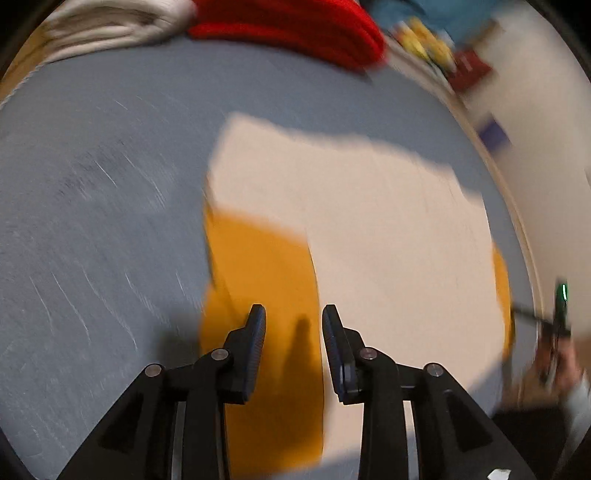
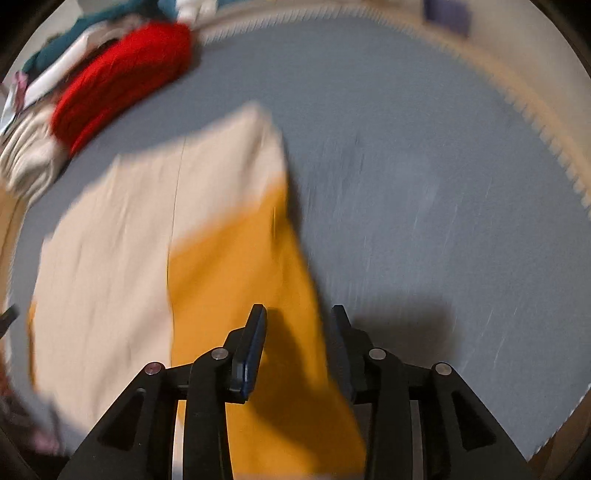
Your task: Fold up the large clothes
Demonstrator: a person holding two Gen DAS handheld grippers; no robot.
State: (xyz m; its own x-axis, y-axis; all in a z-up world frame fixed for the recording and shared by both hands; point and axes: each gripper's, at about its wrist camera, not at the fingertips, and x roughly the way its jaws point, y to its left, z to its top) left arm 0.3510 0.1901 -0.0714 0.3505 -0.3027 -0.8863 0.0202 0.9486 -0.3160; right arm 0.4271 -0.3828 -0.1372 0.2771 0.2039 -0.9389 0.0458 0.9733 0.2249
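Note:
A folded garment, cream (image 1: 369, 229) with a mustard-yellow panel (image 1: 266, 266), lies flat on the grey mat (image 1: 92, 203). My left gripper (image 1: 293, 321) hovers over the yellow panel near the garment's left edge. It is open, with nothing between its fingers. In the right wrist view the same garment (image 2: 110, 258) shows its yellow part (image 2: 236, 266) under my right gripper (image 2: 299, 321). That gripper is also open and empty, above the garment's right edge. The right gripper (image 1: 557, 325), held by a hand, shows blurred at the far right of the left wrist view.
A red knit garment (image 1: 303, 33) and a cream pile (image 1: 110, 26) lie at the mat's far edge, with teal cloth (image 2: 74, 40) behind. Bare grey mat (image 2: 424, 184) spreads to the right of the garment. The mat's pale border (image 2: 517, 96) curves round.

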